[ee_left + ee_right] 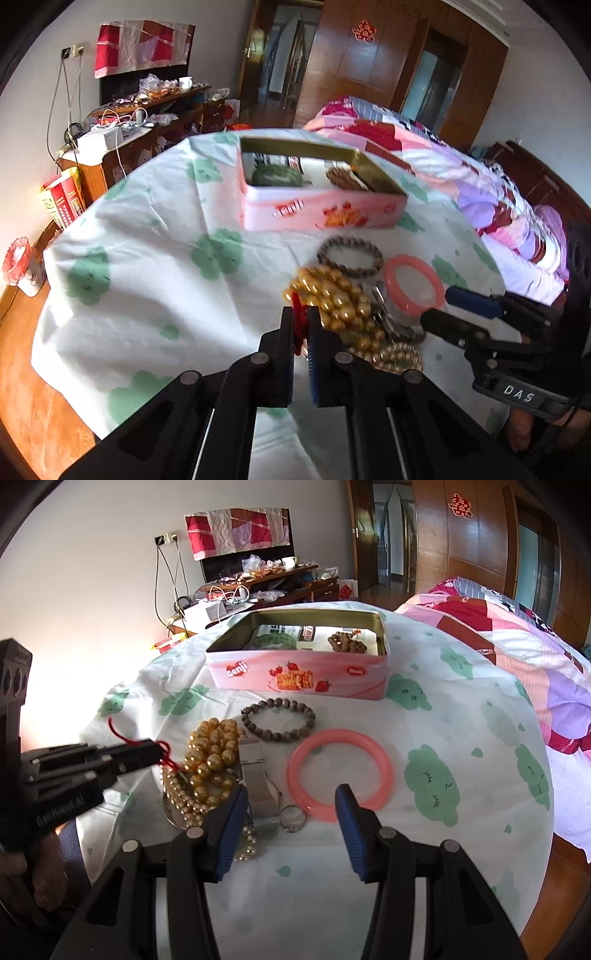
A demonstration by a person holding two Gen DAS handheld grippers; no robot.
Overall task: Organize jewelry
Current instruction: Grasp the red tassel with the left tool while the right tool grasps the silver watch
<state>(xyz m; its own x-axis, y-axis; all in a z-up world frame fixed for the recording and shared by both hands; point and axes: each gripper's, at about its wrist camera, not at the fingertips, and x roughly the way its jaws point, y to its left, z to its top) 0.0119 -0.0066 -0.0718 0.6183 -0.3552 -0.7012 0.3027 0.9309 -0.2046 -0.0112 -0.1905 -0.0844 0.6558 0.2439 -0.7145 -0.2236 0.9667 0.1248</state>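
Right wrist view: left gripper (162, 752) jaws pinch a red cord (168, 757) beside the gold bead necklace (212, 755); right gripper (291, 801) jaws wide.

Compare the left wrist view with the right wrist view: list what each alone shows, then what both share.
Left wrist only: a red-bagged bin on the floor and the left claw shut on a red cord.

Right wrist only: a small ring beside the watch strap, and the "Genji" lettering on the tin.

Both: the tin, dark bead bracelet, pink bangle, gold beads and the open right claw.
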